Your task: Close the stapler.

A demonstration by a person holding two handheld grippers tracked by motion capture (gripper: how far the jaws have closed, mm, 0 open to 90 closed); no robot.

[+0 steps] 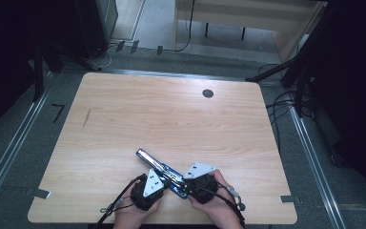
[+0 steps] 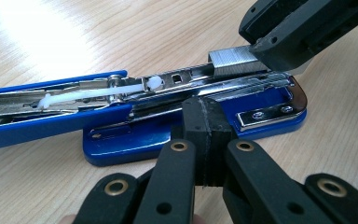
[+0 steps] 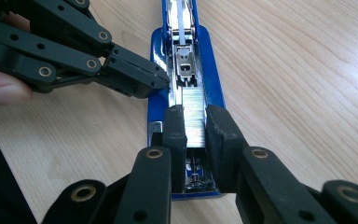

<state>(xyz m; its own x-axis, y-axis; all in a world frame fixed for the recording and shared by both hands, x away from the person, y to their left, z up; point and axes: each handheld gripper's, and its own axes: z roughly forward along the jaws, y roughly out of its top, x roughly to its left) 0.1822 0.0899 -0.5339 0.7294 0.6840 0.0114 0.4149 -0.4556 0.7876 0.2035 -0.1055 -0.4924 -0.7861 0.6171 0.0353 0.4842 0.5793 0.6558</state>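
Right gripper (image 3: 196,126) clamped on a strip of staples (image 3: 195,116), pads either side of it, poised over the open magazine channel of the blue stapler (image 3: 212,70). Left gripper (image 2: 204,140) squeezed fully together, nothing between the pads, tip pressed against the stapler's near side just above the base, apparently pinning it down. Seen from the left gripper view, strip (image 2: 235,60) sitting at the channel's front end at two o'clock, partly in the rail yet tipped a little, not flat. White pusher (image 2: 154,83) drawn back along the rail toward nine o'clock, top arm swung wide open. From the high view, stapler (image 1: 145,156) lying near the table's (image 1: 171,109) front edge, about six o'clock on the board, with the left gripper (image 1: 158,179) at its seven o'clock and the right gripper (image 1: 185,180) at five. Judging by this: opening done, strip fetched and brought to the channel. Left to do: seat the strip flat, release, let the pusher come forward, fold the arm down shut.
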